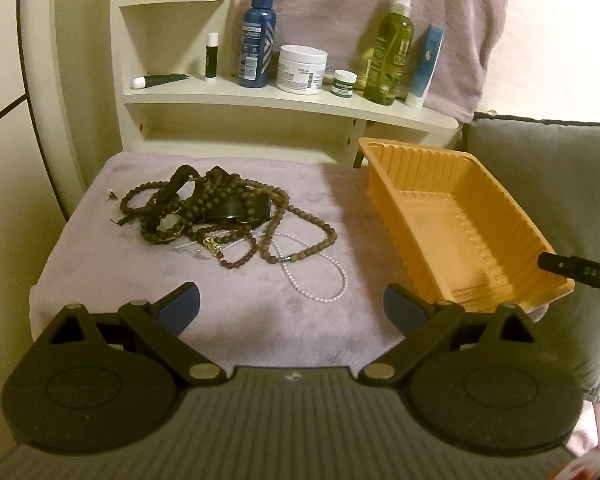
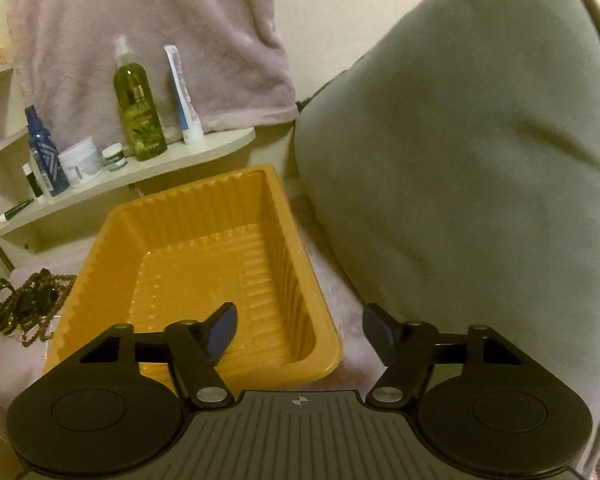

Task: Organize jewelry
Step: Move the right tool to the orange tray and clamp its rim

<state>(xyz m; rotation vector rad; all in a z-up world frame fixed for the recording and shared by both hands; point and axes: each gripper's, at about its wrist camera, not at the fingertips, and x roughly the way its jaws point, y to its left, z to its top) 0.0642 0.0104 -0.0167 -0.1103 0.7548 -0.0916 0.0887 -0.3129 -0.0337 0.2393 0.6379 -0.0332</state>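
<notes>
A tangled pile of jewelry lies on a lilac fleece cloth: brown bead strands, a dark band and a white pearl necklace. To its right stands an orange plastic tray with nothing in it. My left gripper hangs open in front of the pile, with only cloth between its fingers. In the right wrist view my right gripper stands open astride the near right corner of the tray, left finger over the inside, right finger outside. The pads touch nothing. The pile shows at the far left.
Behind the cloth a cream shelf carries bottles, jars and tubes. A big grey cushion leans right of the tray. A lilac towel hangs behind the shelf. A black part with lettering pokes in at the right edge of the left wrist view.
</notes>
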